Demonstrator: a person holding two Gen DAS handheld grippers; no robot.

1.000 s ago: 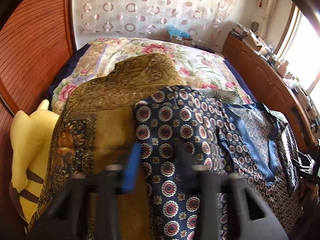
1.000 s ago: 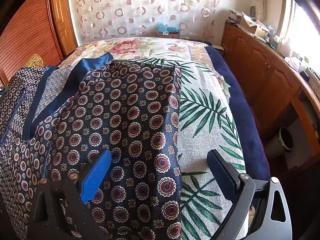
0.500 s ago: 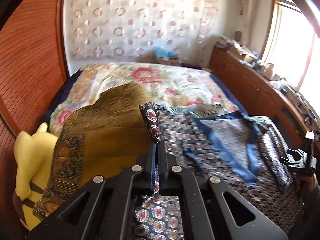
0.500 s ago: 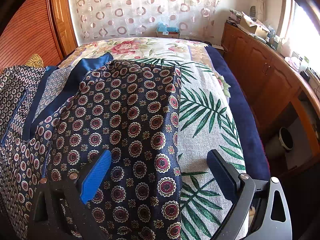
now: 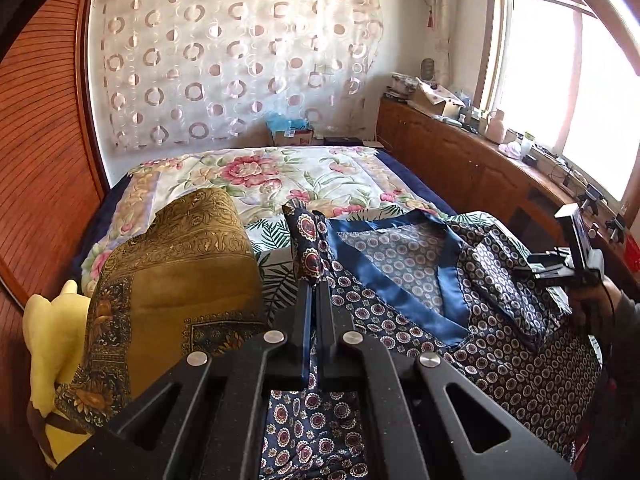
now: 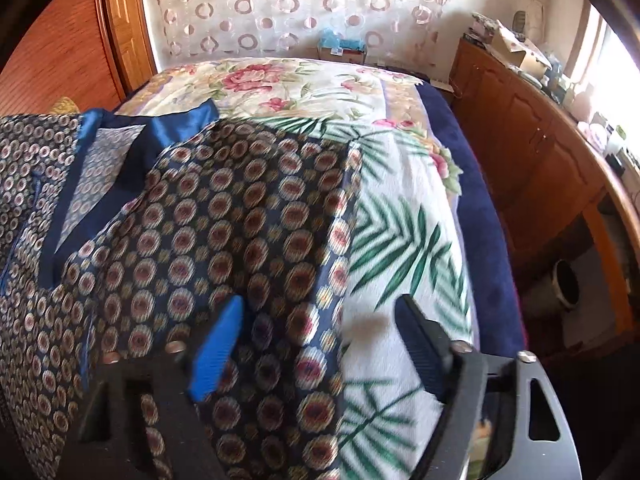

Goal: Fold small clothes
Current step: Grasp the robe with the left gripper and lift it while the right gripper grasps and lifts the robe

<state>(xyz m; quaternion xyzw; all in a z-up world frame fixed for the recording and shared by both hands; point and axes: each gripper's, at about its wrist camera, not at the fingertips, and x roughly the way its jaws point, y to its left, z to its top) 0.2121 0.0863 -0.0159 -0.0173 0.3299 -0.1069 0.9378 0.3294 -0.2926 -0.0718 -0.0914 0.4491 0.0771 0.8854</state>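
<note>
The left gripper pinches a bunched fold of the silky medallion-print shirt. The right gripper is spread wide above the shirt's edge on the palm-leaf blanket.

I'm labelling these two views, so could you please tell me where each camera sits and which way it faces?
Left wrist: sits behind the left tongs, looking along the bed toward the circle-print curtain; tongs shut on a raised edge of the patterned navy garment; the right hand shows at right.
Right wrist: sits behind the right tongs, open over the garment's right edge, facing the same curtain; only its own fingers show.
Shared: garment, floral bedspread, curtain, wooden cabinet.
</note>
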